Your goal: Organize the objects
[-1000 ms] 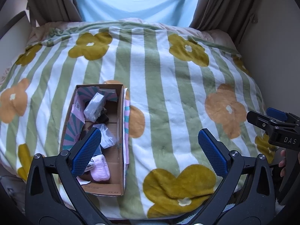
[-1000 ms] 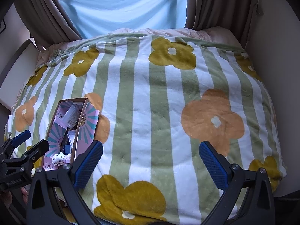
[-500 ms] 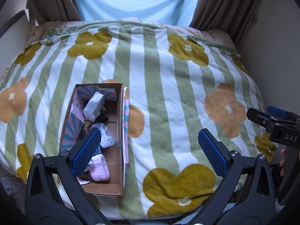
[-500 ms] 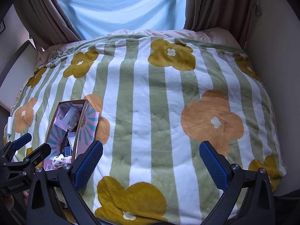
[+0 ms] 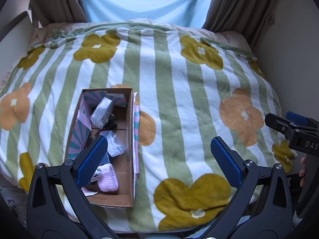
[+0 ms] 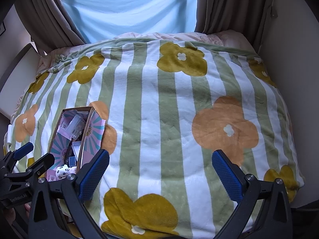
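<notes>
Seen on the near left part of a bed: an open cardboard box (image 5: 129, 119) lying on a blanket (image 5: 175, 103) with green and white stripes and yellow and orange flowers. Filled with small things: a clear plastic packet (image 5: 101, 110) near the far end, a second clear bag (image 5: 114, 143) in the middle, a pink fluffy item (image 5: 108, 179) at the near end, touching a white piece with black spots (image 6: 63, 171). Lined inside with pink and teal striped flaps (image 5: 78, 137). Held above the near edge of the bed, the left gripper (image 5: 159, 163), jaws wide apart and holding nothing, its left blue pad (image 5: 91, 161) in front of the near part of the box. Just to the right of it, the right gripper (image 6: 160, 173), also spread wide and empty, over bare blanket, well apart from the box. Behind the bed, brown curtains (image 6: 225, 6) on both sides of a light blue cloth (image 6: 129, 8).
</notes>
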`<state>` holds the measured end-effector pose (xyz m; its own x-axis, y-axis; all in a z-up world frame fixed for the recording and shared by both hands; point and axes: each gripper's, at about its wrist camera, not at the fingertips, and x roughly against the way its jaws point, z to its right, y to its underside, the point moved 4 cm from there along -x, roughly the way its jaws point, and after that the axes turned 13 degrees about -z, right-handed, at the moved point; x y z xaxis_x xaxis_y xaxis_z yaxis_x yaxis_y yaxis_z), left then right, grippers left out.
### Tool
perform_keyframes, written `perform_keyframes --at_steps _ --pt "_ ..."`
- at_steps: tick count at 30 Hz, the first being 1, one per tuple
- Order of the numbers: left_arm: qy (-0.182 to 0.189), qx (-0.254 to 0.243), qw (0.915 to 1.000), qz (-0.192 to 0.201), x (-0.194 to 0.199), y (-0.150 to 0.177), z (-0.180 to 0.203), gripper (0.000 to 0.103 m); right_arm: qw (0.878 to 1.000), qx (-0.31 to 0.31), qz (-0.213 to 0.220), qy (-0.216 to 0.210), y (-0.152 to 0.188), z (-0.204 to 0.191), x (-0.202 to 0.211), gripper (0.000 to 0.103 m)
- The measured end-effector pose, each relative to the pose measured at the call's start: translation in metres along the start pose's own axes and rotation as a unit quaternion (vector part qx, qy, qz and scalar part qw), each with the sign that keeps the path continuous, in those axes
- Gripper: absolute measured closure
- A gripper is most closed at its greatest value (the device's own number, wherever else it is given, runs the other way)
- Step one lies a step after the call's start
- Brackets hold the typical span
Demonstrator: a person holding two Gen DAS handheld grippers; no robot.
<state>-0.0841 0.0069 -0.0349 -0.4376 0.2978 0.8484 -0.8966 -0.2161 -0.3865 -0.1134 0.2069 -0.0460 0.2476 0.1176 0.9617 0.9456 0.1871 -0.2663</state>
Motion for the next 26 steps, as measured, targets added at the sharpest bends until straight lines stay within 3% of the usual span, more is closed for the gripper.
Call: perform_keyframes --at_steps 4,9,18,26 --pt "-0.002 0.001 1.0 -0.003 -0.001 0.0 -0.002 0.0 1.0 0.0 0.0 0.0 0.0 -0.001 0.0 0.0" --pt "-0.029 0.002 0.9996 0.003 0.004 0.0 -0.005 0.0 1.0 0.0 -0.001 -0.001 0.001 0.0 0.0 0.0" --pt "-0.023 0.026 0.9994 0.008 0.012 0.001 -0.006 0.0 1.0 0.0 0.008 0.003 -0.004 -0.006 0.008 0.0" --pt "-0.047 0.029 0.9979 0.032 0.02 0.006 -0.006 0.0 1.0 -0.003 0.005 0.002 -0.004 -0.006 0.009 0.0"
